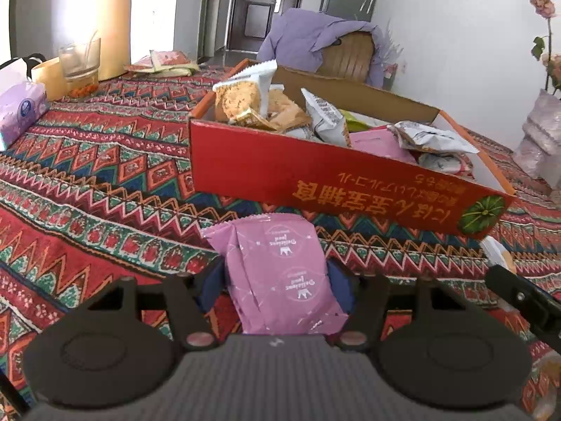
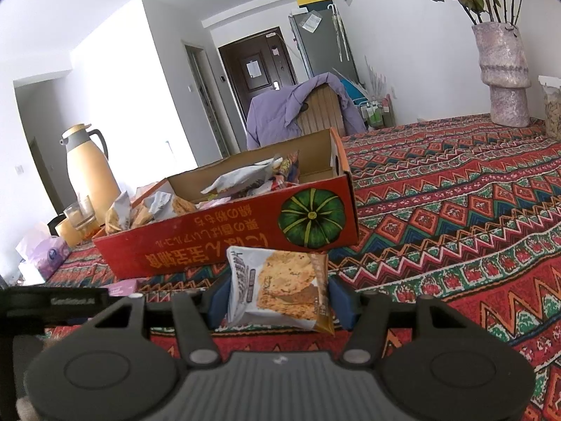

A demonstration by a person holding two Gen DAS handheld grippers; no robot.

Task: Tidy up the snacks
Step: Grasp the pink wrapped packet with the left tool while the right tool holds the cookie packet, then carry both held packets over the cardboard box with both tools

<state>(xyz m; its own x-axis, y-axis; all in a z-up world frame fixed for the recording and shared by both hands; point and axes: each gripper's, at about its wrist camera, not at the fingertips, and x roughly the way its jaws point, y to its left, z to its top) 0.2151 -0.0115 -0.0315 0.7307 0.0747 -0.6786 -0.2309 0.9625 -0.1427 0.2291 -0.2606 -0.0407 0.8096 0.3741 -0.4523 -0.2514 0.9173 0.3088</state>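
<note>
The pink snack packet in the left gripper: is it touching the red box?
Apart. In the left wrist view a strip of patterned tablecloth shows between the pink snack packet and the red box.

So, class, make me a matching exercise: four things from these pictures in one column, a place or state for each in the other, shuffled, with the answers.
1. pink snack packet
2. cracker packet
3. red box
4. drinking glass

a. beside the yellow jug
b. between the left claw's pads
c. on the tablecloth, full of snacks
d. between the right claw's pads

Pairs: 1-b, 2-d, 3-c, 4-a
</note>
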